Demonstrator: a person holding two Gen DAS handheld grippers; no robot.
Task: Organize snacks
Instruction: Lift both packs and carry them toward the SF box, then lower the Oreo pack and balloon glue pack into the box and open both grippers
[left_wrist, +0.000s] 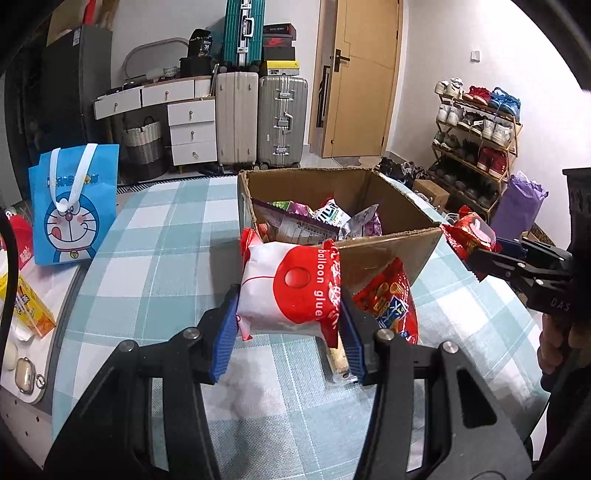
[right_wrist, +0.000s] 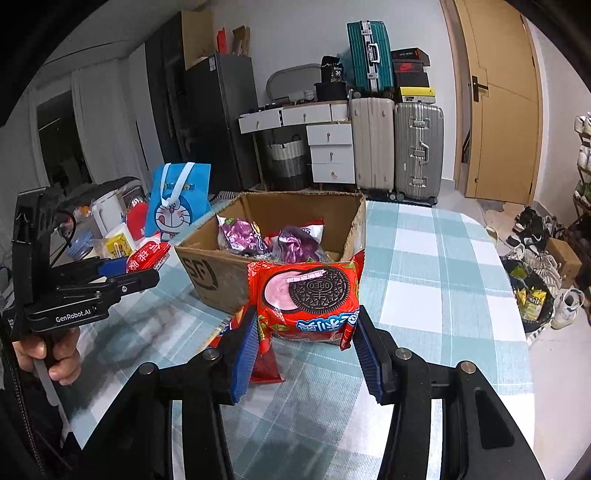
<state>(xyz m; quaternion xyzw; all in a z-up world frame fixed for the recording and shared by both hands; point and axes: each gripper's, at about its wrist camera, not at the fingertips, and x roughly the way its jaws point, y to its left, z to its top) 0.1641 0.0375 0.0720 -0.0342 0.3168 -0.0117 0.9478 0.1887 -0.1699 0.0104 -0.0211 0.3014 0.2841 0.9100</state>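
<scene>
My left gripper (left_wrist: 290, 314) is shut on a white and red snack pack (left_wrist: 291, 291) marked "balloon glue", held above the checked tablecloth (left_wrist: 155, 258) just in front of the cardboard box (left_wrist: 388, 251). My right gripper (right_wrist: 304, 325) is shut on a red Oreo pack (right_wrist: 306, 295), also held in front of the cardboard box (right_wrist: 218, 273). Several snack bags (right_wrist: 258, 240) lie inside the box. Each gripper shows in the other's view: the right gripper (left_wrist: 476, 258) at the right edge, the left gripper (right_wrist: 144, 269) at the left.
A red snack bag (left_wrist: 391, 302) lies on the cloth beside the box. A thin biscuit pack (left_wrist: 338, 360) lies under my left gripper. A blue cartoon tote (left_wrist: 74, 206) stands at the table's left. Suitcases (left_wrist: 258, 122), drawers and a shoe rack (left_wrist: 476, 140) are behind.
</scene>
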